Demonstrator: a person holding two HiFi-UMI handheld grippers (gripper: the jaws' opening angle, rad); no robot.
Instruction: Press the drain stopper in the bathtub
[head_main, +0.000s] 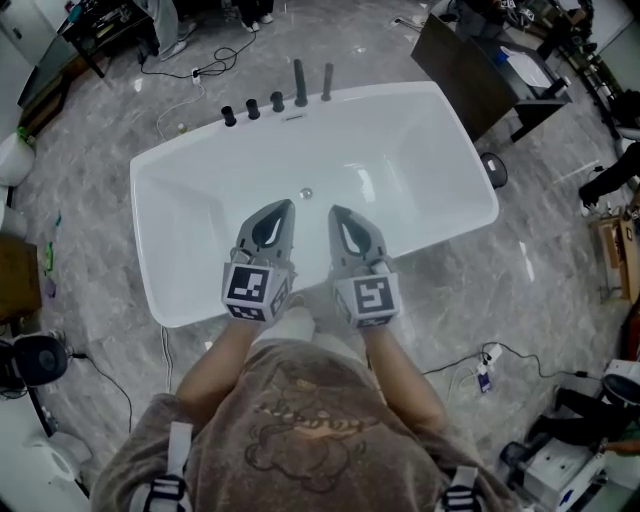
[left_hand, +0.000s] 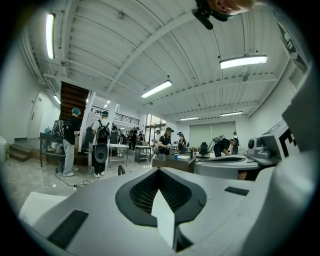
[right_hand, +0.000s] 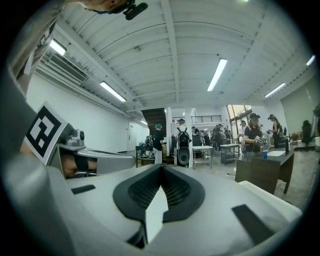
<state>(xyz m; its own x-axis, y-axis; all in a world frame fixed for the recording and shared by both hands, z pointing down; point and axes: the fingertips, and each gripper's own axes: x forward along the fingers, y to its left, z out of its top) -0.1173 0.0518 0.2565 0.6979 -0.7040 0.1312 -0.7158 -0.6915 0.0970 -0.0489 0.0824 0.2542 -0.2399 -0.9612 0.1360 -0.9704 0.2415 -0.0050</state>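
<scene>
Fingers (head_main: 268, 232) of left gripper (head_main: 284, 208) and right gripper (head_main: 338, 212) pressed together, empty, mid-frame; drain stopper (head_main: 306, 192) just above between them, nearer left.

The person wears a grey-brown short-sleeved T-shirt (head_main: 300, 425) with a line-drawn print, under grey shoulder straps (head_main: 173, 462). The left hand-held gripper (head_main: 286, 206) and right hand-held gripper (head_main: 336, 212) are grey and tapered, with dark ribbed pads (left_hand: 147, 192) and a black-and-white marker cube (head_main: 255, 288) each

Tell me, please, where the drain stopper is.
Head view: the drain stopper lies on the bathtub floor, just beyond the left claw and right claw.
</scene>
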